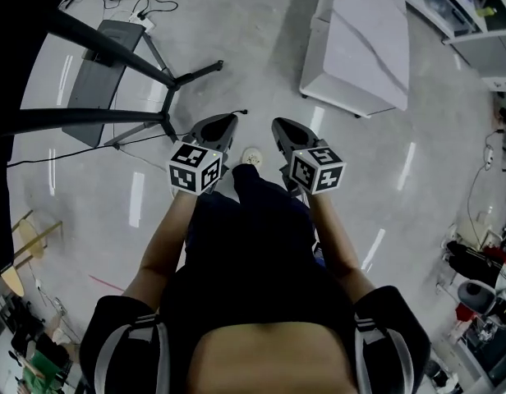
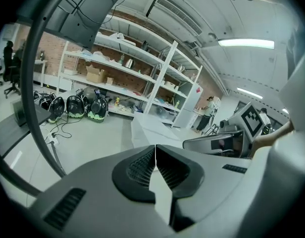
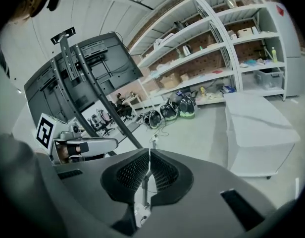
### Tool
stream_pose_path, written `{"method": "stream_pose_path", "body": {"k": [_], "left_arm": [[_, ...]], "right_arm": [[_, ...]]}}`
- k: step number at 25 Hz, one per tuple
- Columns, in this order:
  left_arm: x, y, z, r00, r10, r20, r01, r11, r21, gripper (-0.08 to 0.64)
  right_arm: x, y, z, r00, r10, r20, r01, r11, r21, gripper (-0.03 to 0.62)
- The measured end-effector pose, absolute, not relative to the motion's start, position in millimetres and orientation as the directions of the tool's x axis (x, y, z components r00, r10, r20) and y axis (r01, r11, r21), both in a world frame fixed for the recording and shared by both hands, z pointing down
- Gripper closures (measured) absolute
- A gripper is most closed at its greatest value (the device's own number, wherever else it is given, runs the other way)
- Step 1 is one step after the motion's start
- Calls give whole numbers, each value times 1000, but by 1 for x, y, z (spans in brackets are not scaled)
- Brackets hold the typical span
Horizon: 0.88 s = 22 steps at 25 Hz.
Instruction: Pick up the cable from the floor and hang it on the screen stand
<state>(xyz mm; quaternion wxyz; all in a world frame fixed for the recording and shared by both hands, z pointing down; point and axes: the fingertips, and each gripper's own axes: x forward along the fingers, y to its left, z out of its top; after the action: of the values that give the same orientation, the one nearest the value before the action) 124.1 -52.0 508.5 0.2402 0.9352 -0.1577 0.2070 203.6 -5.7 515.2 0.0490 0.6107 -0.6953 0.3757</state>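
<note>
A thin black cable [image 1: 241, 112] lies on the grey floor, running from the far left past the foot of the screen stand [image 1: 113, 72] to an end just beyond my gripper tips. The stand's dark screen and slanted posts [image 3: 88, 90] rise at the left of the right gripper view. My left gripper [image 1: 223, 121] [image 2: 155, 148] is shut with nothing in it, hovering above the floor close to the cable's end. Beside it my right gripper [image 1: 283, 125] [image 3: 149, 152] is also shut and empty. Each gripper shows at the edge of the other's view.
A large white cabinet [image 1: 360, 39] stands on the floor ahead to the right. A power strip with tangled cords [image 1: 142, 21] lies behind the stand. Shelving with boxes [image 2: 123, 68] lines the far wall, helmets [image 2: 76, 105] below it. A person's shoe [image 1: 251, 156] is between the grippers.
</note>
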Motion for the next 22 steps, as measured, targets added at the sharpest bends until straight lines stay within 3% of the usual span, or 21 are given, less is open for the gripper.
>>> {"method": "stream_pose_path", "body": {"k": [9, 22], "left_arm": [[152, -77, 525, 844, -211, 493, -411, -845, 342, 549], [165, -113, 617, 804, -89, 588, -334, -886, 322, 549]], "right_arm": [[237, -47, 545, -333, -768, 547, -907, 103, -408, 566], [273, -84, 630, -216, -727, 652, -976, 181, -121, 566]]}}
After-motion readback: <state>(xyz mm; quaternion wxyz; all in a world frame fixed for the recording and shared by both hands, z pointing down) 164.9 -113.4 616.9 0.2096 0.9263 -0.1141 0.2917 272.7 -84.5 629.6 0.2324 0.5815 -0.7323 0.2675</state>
